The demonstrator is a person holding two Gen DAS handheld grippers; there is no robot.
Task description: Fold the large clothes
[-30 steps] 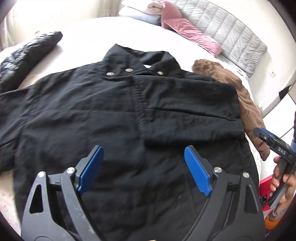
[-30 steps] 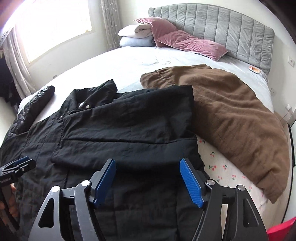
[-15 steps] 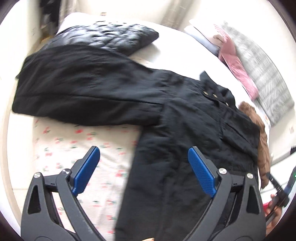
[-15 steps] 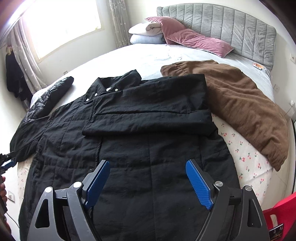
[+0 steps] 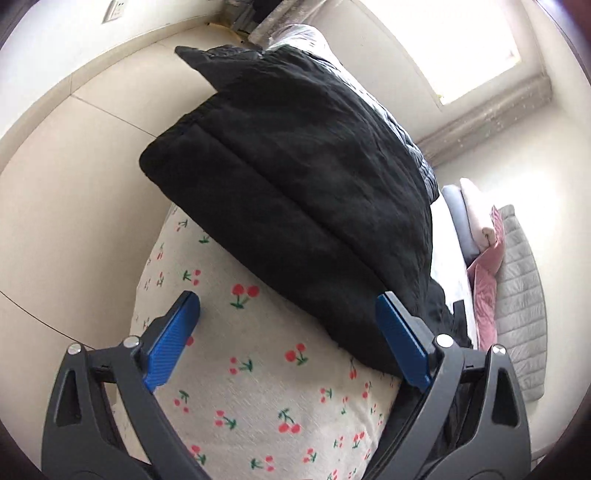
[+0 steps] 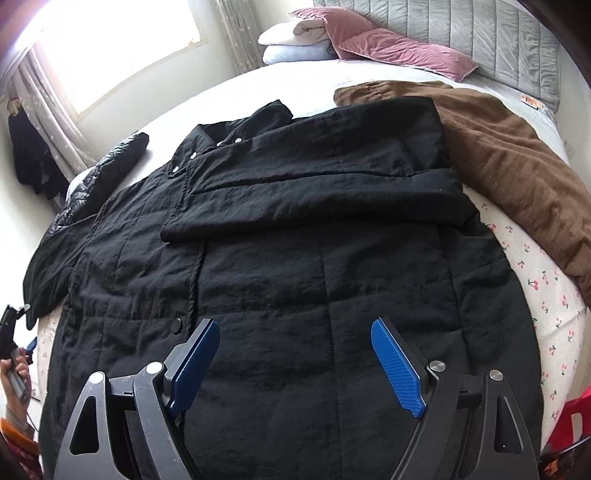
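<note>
Left to right: curtained window [image 6: 122, 48]; black jacket [image 6: 295, 236] spread flat on the cherry-print bed sheet [image 6: 546, 295], one sleeve folded across its chest; brown garment [image 6: 517, 155]; grey headboard [image 6: 480, 33]. Left gripper [image 5: 288, 339] and right gripper [image 6: 295, 365] hover, jaws spread, empty.

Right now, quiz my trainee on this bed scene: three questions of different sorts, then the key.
1. True or false: one sleeve of the black coat lies folded across its chest.
2. Which garment lies beside the coat, nearer the headboard? A) brown one B) red one C) white one
3. Fill in: both tongs, left and right, are ____.

Key: 1 true; 2 A, the brown garment; 3 open, holding nothing.
</note>
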